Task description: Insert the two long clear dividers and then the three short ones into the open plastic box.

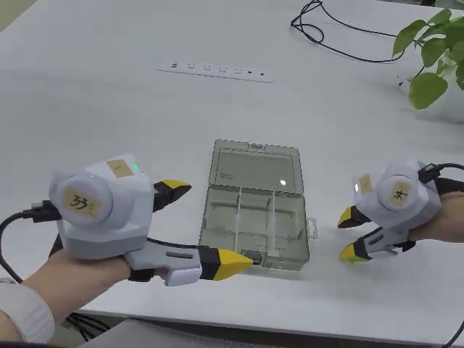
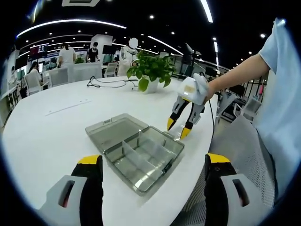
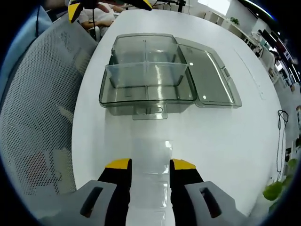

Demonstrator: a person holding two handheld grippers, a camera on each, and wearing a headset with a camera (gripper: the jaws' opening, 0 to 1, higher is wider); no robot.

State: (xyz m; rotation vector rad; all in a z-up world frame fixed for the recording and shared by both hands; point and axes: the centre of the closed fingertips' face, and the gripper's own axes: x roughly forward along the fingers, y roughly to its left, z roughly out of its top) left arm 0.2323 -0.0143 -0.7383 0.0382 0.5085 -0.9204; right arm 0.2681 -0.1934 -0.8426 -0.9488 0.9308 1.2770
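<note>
**Insertion step, partly done.** You are holding your right gripper (image 3: 150, 165) at 3 o'clock of the open plastic box (image 1: 286, 261). Its fingers are clamping a flat clear divider (image 3: 149, 150) that is pointing toward the box's side wall. Your left gripper (image 1: 206, 226) is hovering at 8 o'clock, fingers spread and empty. The box is sitting mid-desk (image 1: 145, 130), with its lid (image 1: 254, 167) lying open at 12 o'clock.

Next move, as a judgement: you are likely needing to turn the held piece on edge, line it up with a slot, and press it down.

Count: one box, two grippers, two upright dividers (image 1: 272, 217) seemingly standing inside, and one divider held. Any further pieces cannot be told.
</note>
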